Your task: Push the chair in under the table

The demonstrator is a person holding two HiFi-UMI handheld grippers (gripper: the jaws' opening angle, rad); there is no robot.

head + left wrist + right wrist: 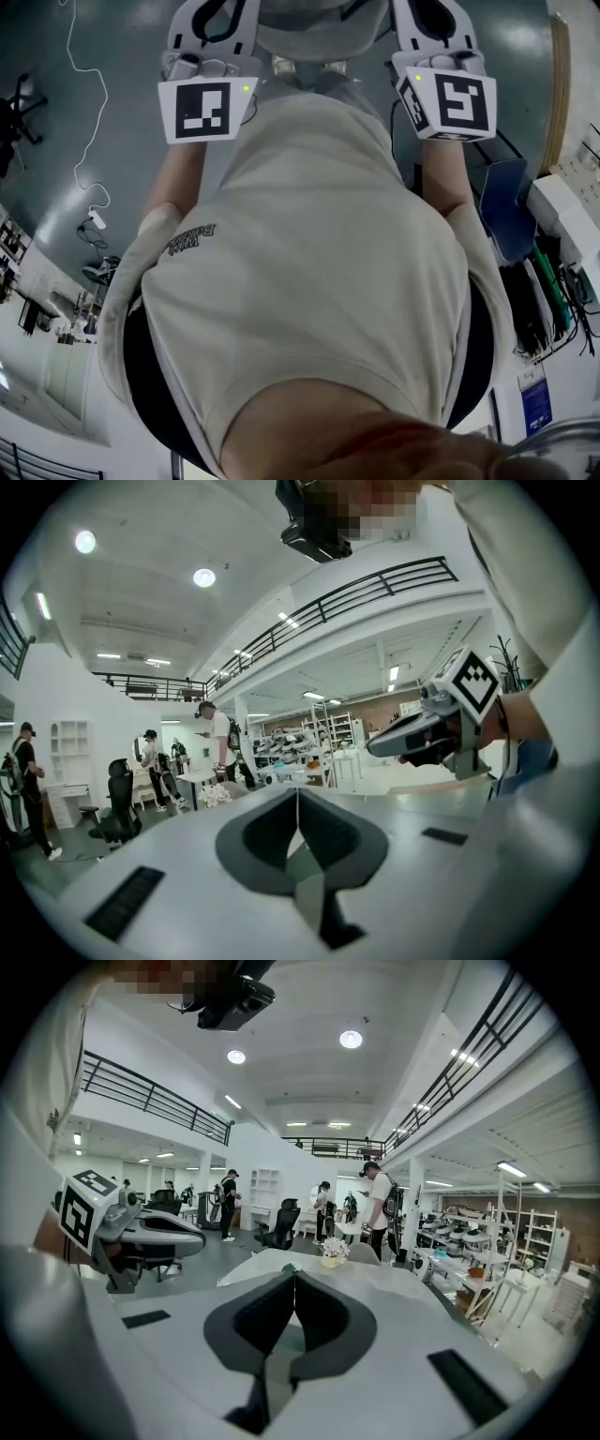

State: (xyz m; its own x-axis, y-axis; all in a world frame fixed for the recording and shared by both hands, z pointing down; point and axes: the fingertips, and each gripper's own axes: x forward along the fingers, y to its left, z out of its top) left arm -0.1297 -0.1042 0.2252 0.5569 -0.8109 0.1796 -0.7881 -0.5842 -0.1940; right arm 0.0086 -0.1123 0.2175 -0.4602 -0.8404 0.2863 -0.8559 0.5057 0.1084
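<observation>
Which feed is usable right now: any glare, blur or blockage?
Head view: dim, the person's beige shirt fills most of it. Left gripper view: fisheye bend, black corners, glaring round ceiling lamp, shut left tongs soft. Right gripper view: same, right tongs shut.

A beige shirt (pixel 309 281) fills the frame, with the left gripper (pixel 214 23) and right gripper (pixel 433 23) ahead over grey floor (pixel 112 56).

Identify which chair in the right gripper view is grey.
The chair beside the flowers at the table; the office chair farther back is black.
</observation>
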